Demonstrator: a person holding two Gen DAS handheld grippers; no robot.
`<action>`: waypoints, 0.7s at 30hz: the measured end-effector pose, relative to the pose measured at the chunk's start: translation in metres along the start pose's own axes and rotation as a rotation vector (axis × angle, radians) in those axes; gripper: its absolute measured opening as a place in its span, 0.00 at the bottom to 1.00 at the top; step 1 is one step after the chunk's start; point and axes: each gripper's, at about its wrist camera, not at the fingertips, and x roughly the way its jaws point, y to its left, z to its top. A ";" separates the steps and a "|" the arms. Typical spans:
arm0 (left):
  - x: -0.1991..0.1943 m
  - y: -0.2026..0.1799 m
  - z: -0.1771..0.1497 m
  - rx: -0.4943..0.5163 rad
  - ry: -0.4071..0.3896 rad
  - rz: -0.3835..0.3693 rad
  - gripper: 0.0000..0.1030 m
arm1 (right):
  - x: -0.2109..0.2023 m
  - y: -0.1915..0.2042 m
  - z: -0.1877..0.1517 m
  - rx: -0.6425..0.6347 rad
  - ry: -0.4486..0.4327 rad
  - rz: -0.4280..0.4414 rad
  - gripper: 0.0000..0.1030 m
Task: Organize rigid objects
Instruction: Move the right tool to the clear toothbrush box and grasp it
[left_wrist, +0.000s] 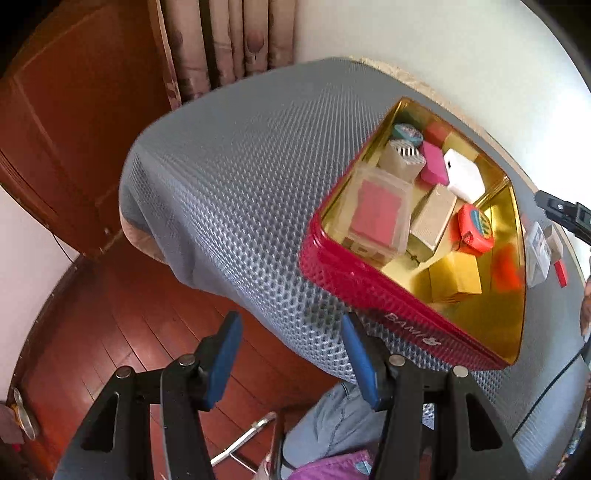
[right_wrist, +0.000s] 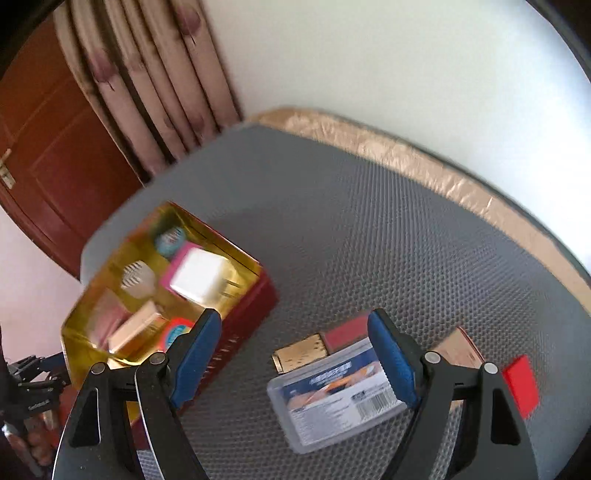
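A red tin with a gold inside (left_wrist: 369, 284) (right_wrist: 251, 314) sits on the grey mesh-covered table (left_wrist: 240, 166) (right_wrist: 369, 240). It holds several small objects: a white charger (left_wrist: 463, 173) (right_wrist: 201, 277), a pink box (left_wrist: 434, 164), a clear case with a pink card (left_wrist: 376, 210), a red tape measure (left_wrist: 474, 229), yellow blocks (left_wrist: 456, 277). My left gripper (left_wrist: 291, 354) is open and empty, at the table's near edge in front of the tin. My right gripper (right_wrist: 295, 360) is open and empty, above a clear labelled plastic box (right_wrist: 332, 395) lying on the table.
Beside the plastic box lie a gold metal piece (right_wrist: 299, 356), a dark red block (right_wrist: 345, 332), a tan box (right_wrist: 458, 349) and a red block (right_wrist: 521, 384). A wooden door (right_wrist: 66, 173), curtains (right_wrist: 147, 85) and a white wall stand behind. The floor (left_wrist: 122, 325) is red wood.
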 end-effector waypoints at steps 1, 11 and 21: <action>0.003 0.000 0.000 -0.003 0.014 -0.003 0.55 | 0.004 -0.002 -0.003 0.008 0.040 0.049 0.77; 0.011 0.002 -0.006 -0.028 0.063 -0.028 0.55 | -0.021 -0.015 -0.101 -0.045 0.314 0.023 0.78; 0.013 0.004 -0.005 -0.040 0.077 -0.036 0.55 | -0.063 0.037 -0.064 -0.243 -0.027 -0.051 0.75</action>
